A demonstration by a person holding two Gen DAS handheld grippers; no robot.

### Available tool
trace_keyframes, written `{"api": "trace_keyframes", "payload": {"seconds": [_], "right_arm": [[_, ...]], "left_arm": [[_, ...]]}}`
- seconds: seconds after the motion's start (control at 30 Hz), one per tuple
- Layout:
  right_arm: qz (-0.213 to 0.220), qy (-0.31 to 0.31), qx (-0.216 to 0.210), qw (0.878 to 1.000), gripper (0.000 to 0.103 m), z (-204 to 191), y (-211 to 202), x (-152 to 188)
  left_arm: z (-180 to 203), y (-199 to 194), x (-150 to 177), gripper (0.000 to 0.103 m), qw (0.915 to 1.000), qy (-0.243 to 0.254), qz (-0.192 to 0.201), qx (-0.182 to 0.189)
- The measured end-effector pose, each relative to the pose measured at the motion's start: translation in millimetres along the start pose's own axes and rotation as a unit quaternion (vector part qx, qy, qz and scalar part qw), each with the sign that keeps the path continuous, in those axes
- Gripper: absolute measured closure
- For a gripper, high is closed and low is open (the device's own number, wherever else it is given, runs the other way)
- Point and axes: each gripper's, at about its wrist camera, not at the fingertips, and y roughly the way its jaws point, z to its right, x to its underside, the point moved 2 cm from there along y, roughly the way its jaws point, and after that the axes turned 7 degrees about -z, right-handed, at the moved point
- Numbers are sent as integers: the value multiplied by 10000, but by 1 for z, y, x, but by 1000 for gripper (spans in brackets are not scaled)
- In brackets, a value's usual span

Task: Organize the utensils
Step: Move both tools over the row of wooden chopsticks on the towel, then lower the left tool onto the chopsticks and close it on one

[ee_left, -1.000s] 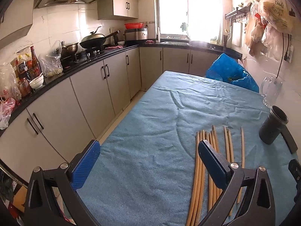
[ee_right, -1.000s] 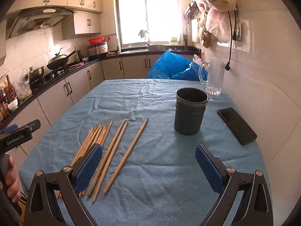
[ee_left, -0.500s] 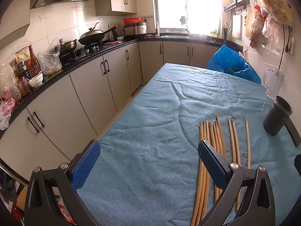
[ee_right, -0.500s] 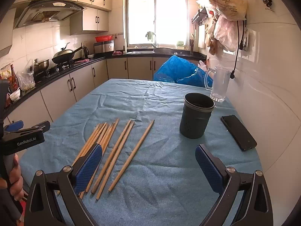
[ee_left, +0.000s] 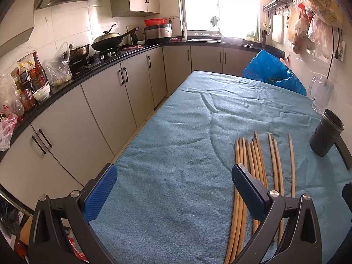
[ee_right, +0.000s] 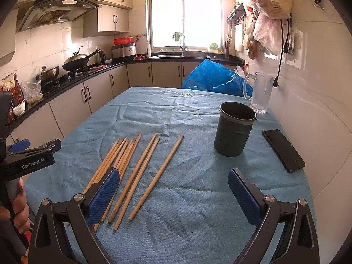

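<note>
Right wrist view: my right gripper (ee_right: 173, 194) hangs over the near edge of the counter (ee_right: 198, 209), fingers spread wide, holding nothing.
Left wrist view: my left gripper (ee_left: 173, 194) is also spread wide and empty, its right finger (ee_left: 247, 192) above the bundle.
Chopsticks (ee_right: 140, 169): about nine on the blue cloth; roughly six bunched at the left, then a pair, then one alone.
Holder (ee_right: 235, 129): one dark cup, upright, empty from what I see, well right of the sticks.
Phone (ee_right: 283, 150): one, flat, beside the cup.
Glass mug (ee_right: 260, 95): one, behind the cup.
</note>
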Motion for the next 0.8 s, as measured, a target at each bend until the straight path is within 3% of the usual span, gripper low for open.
{"api": "trace_keyframes", "payload": {"seconds": [0.5,0.63,0.8], "right_arm": [[-142,43,-67,9999,3,1,10,2],[-226,65,-121,9997,7,4,16,2],[-353,137,-122,9992,19,12,22,2]], "left_arm": [[2,9,2,0,9999,59,-109,13],[4,14,1,0,9997,119,-187,125],[9,26,-10,0,9975,197,-444,522]]}}
